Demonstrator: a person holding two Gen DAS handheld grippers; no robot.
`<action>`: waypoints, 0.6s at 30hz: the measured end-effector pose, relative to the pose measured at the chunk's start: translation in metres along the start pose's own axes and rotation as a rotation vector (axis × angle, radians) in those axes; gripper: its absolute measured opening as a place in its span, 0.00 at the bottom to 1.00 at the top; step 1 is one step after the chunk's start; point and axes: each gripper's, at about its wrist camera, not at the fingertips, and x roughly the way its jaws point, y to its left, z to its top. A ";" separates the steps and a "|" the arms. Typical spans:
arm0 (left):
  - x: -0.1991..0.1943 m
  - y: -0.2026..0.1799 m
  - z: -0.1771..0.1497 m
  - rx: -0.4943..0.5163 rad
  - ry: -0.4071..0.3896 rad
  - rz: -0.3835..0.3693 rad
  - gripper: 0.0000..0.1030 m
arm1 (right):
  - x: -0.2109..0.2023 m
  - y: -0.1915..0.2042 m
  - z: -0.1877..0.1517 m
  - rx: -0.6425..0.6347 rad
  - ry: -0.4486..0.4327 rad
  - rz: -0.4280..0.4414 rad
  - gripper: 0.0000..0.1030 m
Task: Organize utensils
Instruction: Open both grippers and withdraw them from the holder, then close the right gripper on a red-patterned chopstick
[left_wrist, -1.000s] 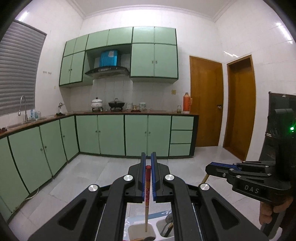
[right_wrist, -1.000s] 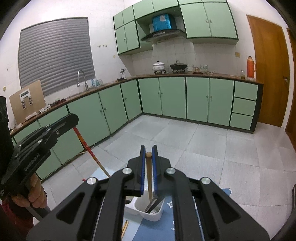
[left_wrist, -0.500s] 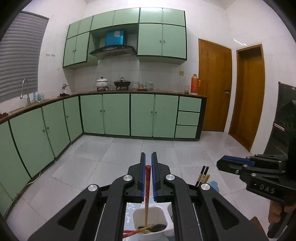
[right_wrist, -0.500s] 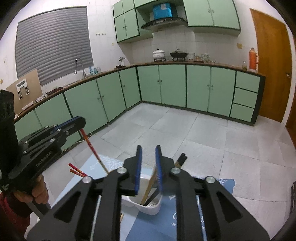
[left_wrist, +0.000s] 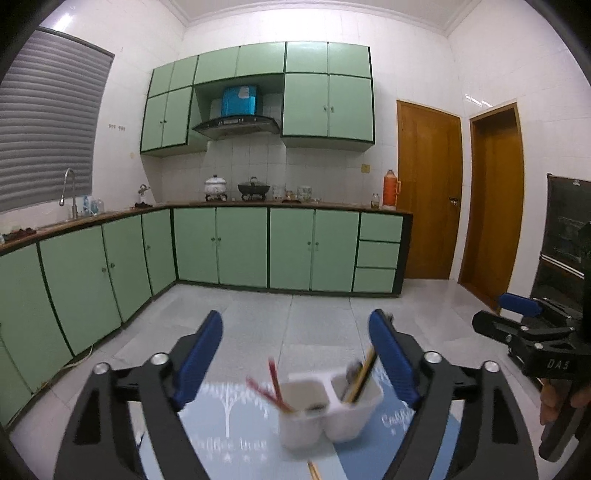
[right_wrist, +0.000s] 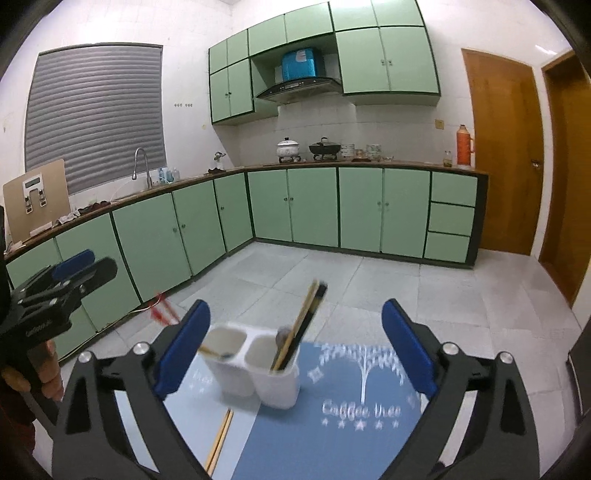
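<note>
A white two-compartment utensil holder (left_wrist: 328, 413) (right_wrist: 255, 365) stands on a blue mat (right_wrist: 332, 424). Red chopsticks (left_wrist: 271, 387) lean out of its left compartment; their tips show in the right wrist view (right_wrist: 162, 312). Wooden and dark chopsticks (right_wrist: 301, 325) (left_wrist: 364, 373) stand in the right compartment. My left gripper (left_wrist: 295, 360) is open and empty just before the holder. My right gripper (right_wrist: 293, 347) is open and empty around the holder's near side. A loose wooden chopstick pair (right_wrist: 219, 437) lies on the mat.
Green cabinets (left_wrist: 240, 247) run along the far and left walls under a counter with pots (left_wrist: 216, 184). Two wooden doors (left_wrist: 428, 192) are at the right. The floor is pale tile (right_wrist: 332, 273).
Both grippers have opened wide. The left has let go of the red chopstick and the right of the wooden one; both now stand in the holder. Both grippers have drawn back.
</note>
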 end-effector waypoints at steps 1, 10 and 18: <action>-0.006 -0.001 -0.010 0.003 0.013 0.004 0.81 | -0.005 0.000 -0.012 0.008 0.006 -0.010 0.92; -0.027 0.004 -0.112 0.014 0.202 0.066 0.84 | -0.015 0.016 -0.121 0.051 0.128 -0.086 0.93; -0.033 0.016 -0.183 -0.003 0.319 0.101 0.84 | -0.014 0.042 -0.187 0.069 0.171 -0.096 0.93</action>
